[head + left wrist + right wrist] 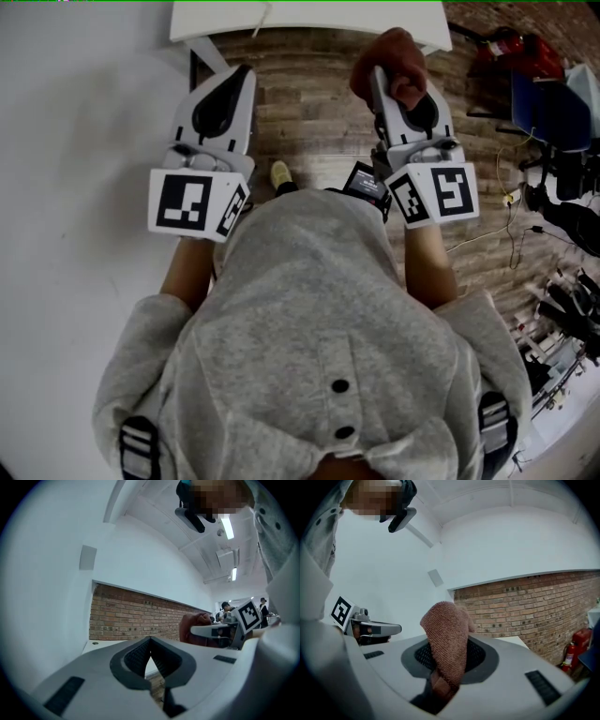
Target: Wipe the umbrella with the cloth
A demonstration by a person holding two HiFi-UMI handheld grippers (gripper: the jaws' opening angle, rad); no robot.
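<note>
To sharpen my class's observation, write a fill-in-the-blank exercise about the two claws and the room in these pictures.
1. The right claw is shut on a reddish-brown ____.
2. The left claw is shut and holds ____.
3. The reddish lower wall ahead is built of ____.
4. The person's top is ____.
Missing words: cloth; nothing; brick; grey.

a white table (309,19) spans the top edge of the head view, above a wood-plank floor (314,117). a white wall (75,141) fills the left side, and cables (487,239) trail at the right. in the right gripper view a brick wall (534,604) crosses the right half, with a red fire extinguisher (571,654) at the lower right. ceiling lights (228,527) show at the upper right of the left gripper view.
</note>
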